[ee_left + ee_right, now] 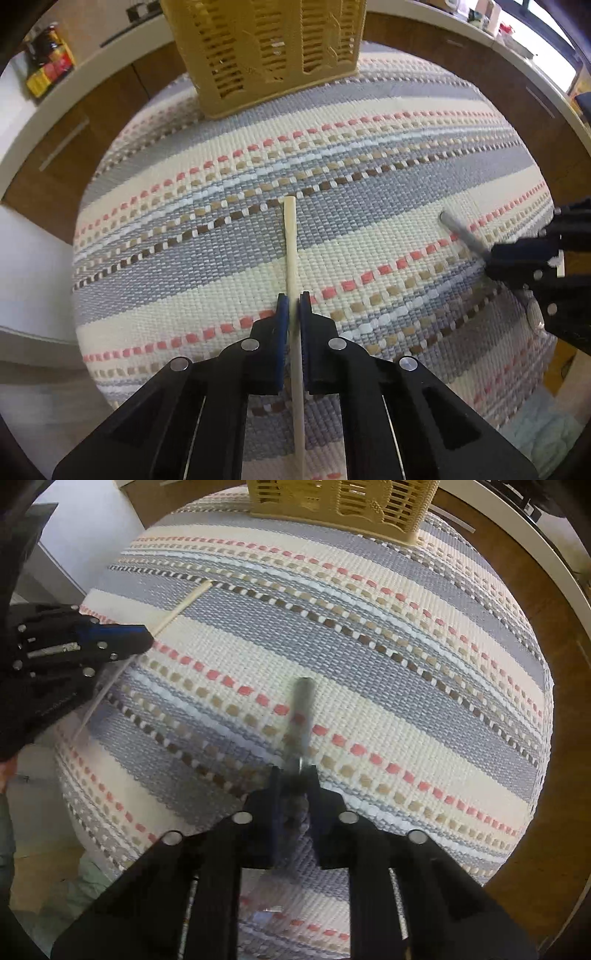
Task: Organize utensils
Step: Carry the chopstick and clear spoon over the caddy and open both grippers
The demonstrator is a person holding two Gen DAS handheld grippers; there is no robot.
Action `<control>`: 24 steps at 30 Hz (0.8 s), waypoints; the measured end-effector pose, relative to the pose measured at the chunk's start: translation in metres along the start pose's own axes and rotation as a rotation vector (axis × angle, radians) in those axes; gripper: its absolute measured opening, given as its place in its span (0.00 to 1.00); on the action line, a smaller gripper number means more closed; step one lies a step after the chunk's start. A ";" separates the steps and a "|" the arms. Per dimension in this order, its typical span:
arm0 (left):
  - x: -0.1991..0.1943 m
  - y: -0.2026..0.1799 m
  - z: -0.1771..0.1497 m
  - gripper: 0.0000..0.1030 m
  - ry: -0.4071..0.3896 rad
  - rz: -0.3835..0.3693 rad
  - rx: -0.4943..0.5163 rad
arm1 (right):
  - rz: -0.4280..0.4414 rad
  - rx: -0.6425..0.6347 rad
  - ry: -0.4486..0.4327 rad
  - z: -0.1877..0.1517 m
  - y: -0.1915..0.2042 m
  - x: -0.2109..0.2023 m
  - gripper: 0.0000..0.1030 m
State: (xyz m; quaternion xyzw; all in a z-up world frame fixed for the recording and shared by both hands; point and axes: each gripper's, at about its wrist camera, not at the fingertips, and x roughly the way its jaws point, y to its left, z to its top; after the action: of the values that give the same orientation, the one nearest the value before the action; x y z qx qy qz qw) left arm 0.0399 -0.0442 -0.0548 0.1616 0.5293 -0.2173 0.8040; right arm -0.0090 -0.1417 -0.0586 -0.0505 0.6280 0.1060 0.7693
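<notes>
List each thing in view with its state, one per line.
Left gripper: shut on the wooden chopstick.
Wooden chopstick: pinched mid-length between the fingers.
Right gripper: shut on the metal utensil.
Metal utensil: gripped, handle end pointing away.
Utensil basket: upright on the striped mat.

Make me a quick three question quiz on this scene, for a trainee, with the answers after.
1. True or false: the left gripper is shut on the wooden chopstick.
2. What does the right gripper hold? A) grey metal utensil handle B) sponge C) cup
3. Fill in: the tan slotted basket stands at the far edge of the striped woven ____.

Key:
1. True.
2. A: the grey metal utensil handle.
3. Mat.
</notes>
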 end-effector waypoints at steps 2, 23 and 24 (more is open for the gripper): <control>-0.010 0.000 -0.001 0.04 -0.048 -0.038 -0.033 | 0.048 0.011 -0.025 -0.003 -0.001 -0.007 0.10; -0.176 0.041 0.103 0.04 -0.727 -0.155 -0.225 | 0.199 0.075 -0.730 0.085 -0.062 -0.181 0.10; -0.177 0.043 0.112 0.04 -0.742 -0.143 -0.233 | 0.200 0.081 -0.760 0.092 -0.066 -0.188 0.10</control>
State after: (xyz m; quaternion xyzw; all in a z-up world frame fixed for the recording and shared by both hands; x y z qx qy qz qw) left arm 0.0885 -0.0302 0.1532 -0.0577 0.2340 -0.2549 0.9364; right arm 0.0586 -0.2051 0.1407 0.0841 0.3040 0.1667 0.9342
